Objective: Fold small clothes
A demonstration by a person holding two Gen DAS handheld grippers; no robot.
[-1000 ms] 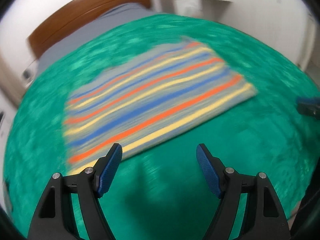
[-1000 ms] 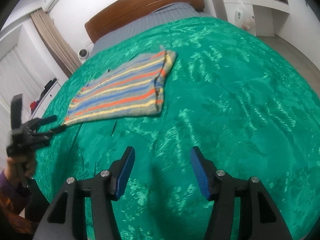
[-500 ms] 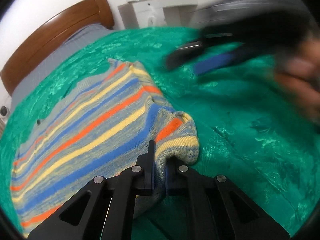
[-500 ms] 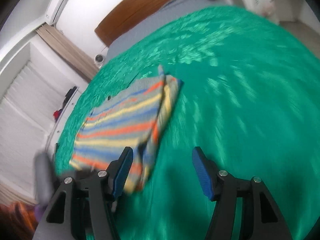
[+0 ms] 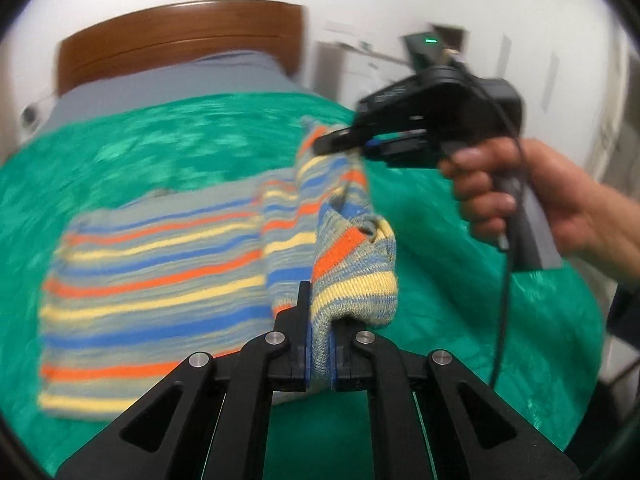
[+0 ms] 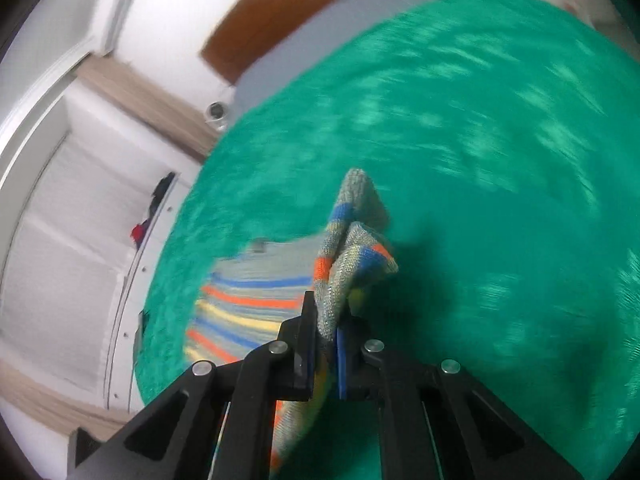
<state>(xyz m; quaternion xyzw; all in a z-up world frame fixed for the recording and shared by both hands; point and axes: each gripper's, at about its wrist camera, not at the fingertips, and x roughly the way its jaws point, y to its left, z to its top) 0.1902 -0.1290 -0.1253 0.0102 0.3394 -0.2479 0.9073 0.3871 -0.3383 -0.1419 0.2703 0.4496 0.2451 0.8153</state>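
Sweater (image 5: pixel 160 280) lies striped across the green bed (image 5: pixel 460 280); left tool (image 5: pixel 320 344) pinches its near right corner, right tool (image 6: pixel 326 344) its far right corner, body stretching leftward.

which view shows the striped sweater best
The left wrist view: the striped sweater spreads across the green bedspread, with both pinched corners visible. The right wrist view shows only a bunched corner in its own jaws and a blurred patch of stripes.

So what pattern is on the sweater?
The sweater has orange, yellow and blue stripes on grey knit, clearest in the left wrist view.
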